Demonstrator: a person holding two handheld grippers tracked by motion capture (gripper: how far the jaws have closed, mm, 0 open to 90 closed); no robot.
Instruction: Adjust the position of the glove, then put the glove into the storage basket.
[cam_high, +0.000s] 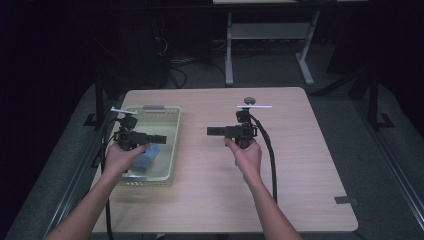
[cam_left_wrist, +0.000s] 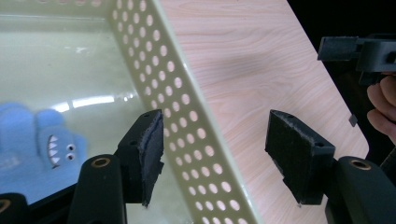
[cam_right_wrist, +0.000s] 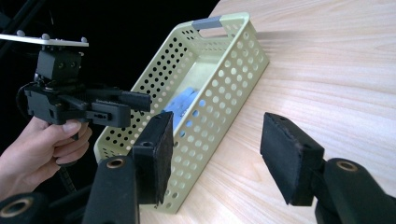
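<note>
Left side: pale green perforated basket (cam_high: 172, 150) sits on the wooden tabletop (cam_high: 300, 165) near its left edge, long axis running away from the person, grey handle (cam_high: 153, 107) on the far end. Inside it, at the near end, lies a blue shark plush (cam_high: 148, 156), teeth and eyes visible in the left gripper view (cam_left_wrist: 44, 149).

Left hand (cam_high: 120, 159) holds the left gripper (cam_high: 157, 139) over the basket, pointing toward the table's middle. In the left gripper view its jaws stand wide apart and hold nothing; they straddle the basket's perforated side wall (cam_left_wrist: 187, 116), one jaw over the basket interior, the other over bare tabletop. Cannot tell whether either jaw touches the wall. The plush is off to the side of the jaws, not between them.

Right side: right hand (cam_high: 246, 156) holds the right gripper (cam_high: 214, 131) above the bare middle of the tabletop, pointing left at the basket, well apart from it. In the right gripper view its jaws are also wide open and empty, with the basket (cam_right_wrist: 219, 79) and the left gripper (cam_right_wrist: 140, 100) ahead of them.

Black cables trail from both grippers toward the person.
</note>
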